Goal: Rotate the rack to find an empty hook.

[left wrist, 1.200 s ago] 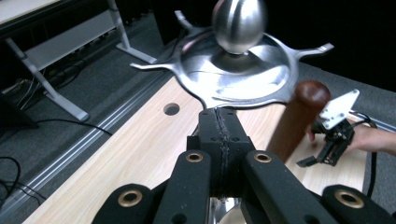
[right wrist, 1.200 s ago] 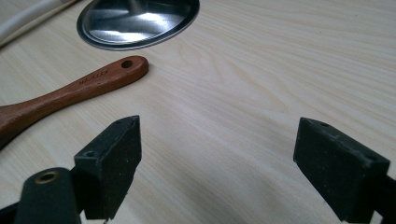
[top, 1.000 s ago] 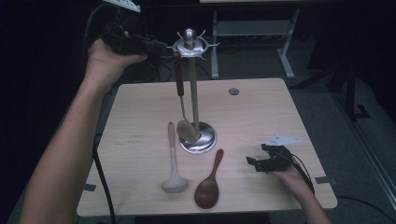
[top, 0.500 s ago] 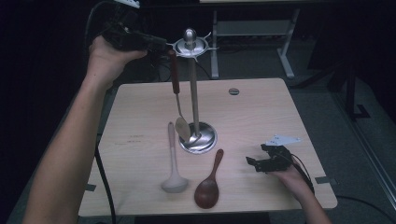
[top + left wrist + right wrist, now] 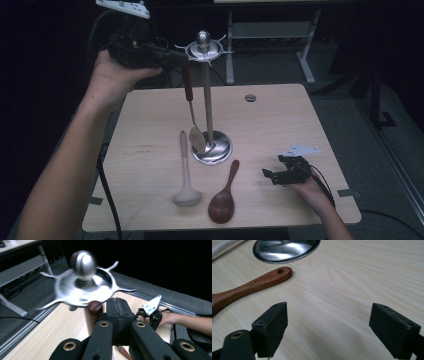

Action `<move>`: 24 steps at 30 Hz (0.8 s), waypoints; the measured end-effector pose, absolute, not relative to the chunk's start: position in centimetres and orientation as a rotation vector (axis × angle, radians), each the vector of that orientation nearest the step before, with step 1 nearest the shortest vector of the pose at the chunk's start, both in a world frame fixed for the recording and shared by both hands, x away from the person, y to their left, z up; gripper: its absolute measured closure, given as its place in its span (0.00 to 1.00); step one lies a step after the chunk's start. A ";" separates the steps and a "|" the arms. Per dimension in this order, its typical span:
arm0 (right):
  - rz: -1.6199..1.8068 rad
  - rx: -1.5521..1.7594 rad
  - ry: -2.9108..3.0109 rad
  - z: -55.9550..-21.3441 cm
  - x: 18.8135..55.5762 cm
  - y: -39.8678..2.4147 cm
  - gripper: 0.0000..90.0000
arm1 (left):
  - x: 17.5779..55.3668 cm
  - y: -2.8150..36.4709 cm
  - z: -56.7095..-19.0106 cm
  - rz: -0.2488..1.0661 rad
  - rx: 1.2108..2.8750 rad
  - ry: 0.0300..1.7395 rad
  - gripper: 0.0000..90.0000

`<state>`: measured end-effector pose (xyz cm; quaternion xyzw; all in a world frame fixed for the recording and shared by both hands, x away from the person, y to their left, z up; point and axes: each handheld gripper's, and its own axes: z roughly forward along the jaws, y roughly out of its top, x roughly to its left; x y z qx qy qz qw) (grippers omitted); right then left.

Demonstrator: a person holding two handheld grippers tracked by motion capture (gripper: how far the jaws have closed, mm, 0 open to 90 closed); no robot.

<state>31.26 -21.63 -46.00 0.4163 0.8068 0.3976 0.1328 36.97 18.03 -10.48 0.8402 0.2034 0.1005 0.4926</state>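
The counter is pale wood grain; the stand shiny silver; the hanging spoon has a dark reddish-brown handle and steel bowl; one lying spoon is red-brown, the ladle grey-beige; gripper fingers are black

Brown-handled metal spoon, hanging upright from rack

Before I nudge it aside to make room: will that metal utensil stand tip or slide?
The metal stand looks top-heavy in shape: a tall thin pole with a spiked crown. Its wide round base probably resists tipping if pushed low. On the smooth wooden table it would likely slide.
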 end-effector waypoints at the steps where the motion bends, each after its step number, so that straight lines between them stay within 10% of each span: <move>1: 1.153 1.208 2.340 -46.0 31.3 -21.6 0.17 | 37.0 17.7 -10.6 0.245 2.047 0.489 1.00; 24: 1.137 1.217 2.344 -46.1 31.4 -21.7 0.17 | 38.3 18.5 -11.8 0.285 2.048 0.556 1.00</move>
